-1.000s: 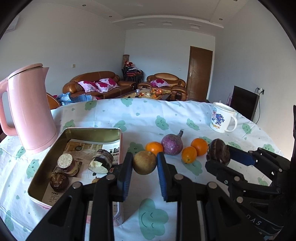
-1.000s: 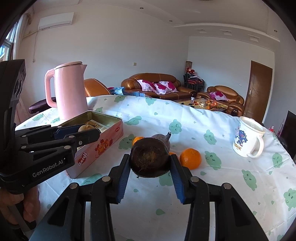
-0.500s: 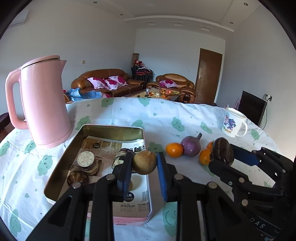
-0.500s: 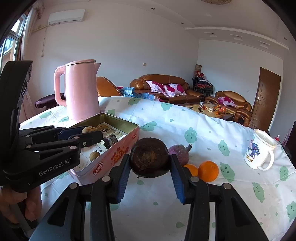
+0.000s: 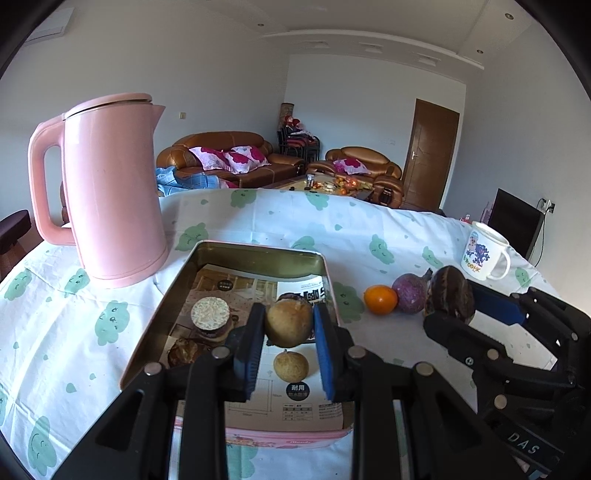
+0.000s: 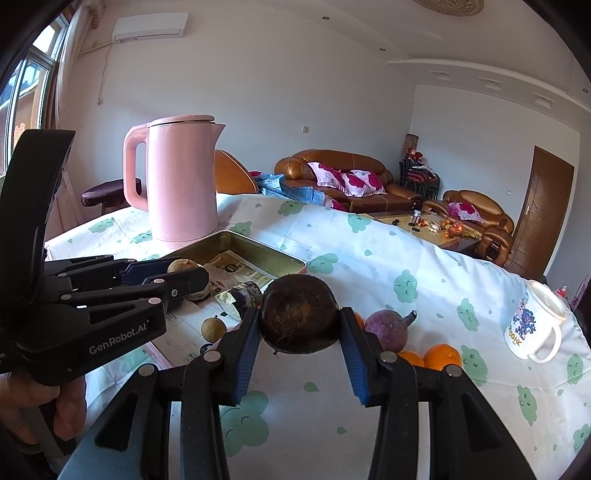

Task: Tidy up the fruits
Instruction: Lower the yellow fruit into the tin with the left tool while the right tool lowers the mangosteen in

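The left gripper (image 5: 289, 325) has its jaws clamped on a small round tan-brown fruit (image 5: 289, 323) above the open pink metal tin (image 5: 258, 254) – poised, likely, for dropping in – while the right gripper (image 6: 298, 320), beside the tin over the tabletop, pinches a dark brown rough-skinned fruit (image 6: 298, 314).

This is a home living room. Brown leather sofas (image 5: 229, 155) with pink-and-white flowered cushions (image 6: 347, 181) stand around a low coffee table (image 6: 428, 225) cluttered with small things. A brown wooden door (image 5: 430, 151) and a white wall-mounted air conditioner (image 6: 149, 26) mark the plain white walls. In front, a surface under a white cloth printed with green smiling clouds (image 5: 258, 229) carries a tall pink electric kettle (image 5: 114, 192) and a white cartoon-printed mug (image 6: 533, 325).
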A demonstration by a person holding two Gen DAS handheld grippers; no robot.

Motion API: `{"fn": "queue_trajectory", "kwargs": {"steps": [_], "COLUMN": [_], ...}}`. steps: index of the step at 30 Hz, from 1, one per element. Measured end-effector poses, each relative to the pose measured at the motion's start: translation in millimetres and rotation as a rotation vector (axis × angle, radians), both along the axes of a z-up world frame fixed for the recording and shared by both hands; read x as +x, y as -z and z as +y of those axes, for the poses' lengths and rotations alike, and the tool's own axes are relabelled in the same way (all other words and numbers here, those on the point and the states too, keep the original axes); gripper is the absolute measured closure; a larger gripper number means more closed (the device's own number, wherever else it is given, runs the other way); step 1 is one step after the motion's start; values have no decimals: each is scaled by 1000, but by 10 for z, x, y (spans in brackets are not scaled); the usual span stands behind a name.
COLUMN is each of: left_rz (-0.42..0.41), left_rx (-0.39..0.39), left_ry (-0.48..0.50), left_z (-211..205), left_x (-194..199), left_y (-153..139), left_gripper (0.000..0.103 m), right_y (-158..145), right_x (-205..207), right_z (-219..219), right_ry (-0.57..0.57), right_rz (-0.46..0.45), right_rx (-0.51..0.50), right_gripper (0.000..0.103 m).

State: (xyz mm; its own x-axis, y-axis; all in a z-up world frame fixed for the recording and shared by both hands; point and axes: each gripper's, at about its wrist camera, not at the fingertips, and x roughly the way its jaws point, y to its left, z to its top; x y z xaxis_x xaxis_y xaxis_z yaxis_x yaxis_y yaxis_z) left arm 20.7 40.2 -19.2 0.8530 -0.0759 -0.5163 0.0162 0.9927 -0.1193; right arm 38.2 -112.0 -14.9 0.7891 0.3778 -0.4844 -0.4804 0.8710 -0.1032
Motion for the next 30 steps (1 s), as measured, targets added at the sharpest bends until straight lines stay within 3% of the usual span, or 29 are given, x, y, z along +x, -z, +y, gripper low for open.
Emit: {"fn": "queue_trajectory", "kwargs": {"steps": [30], "left_rz": [75], "left_rx": [-19], "left_ry": [-106], "left_z": [578], "left_x": [103], "left_y": [156], "left_gripper": [76], "right_y": [141], "right_x": [147], "right_z": [617], "right_ry": [-121], "right_rz": [60], "right_rx": [-48], "right_gripper": [58]}}
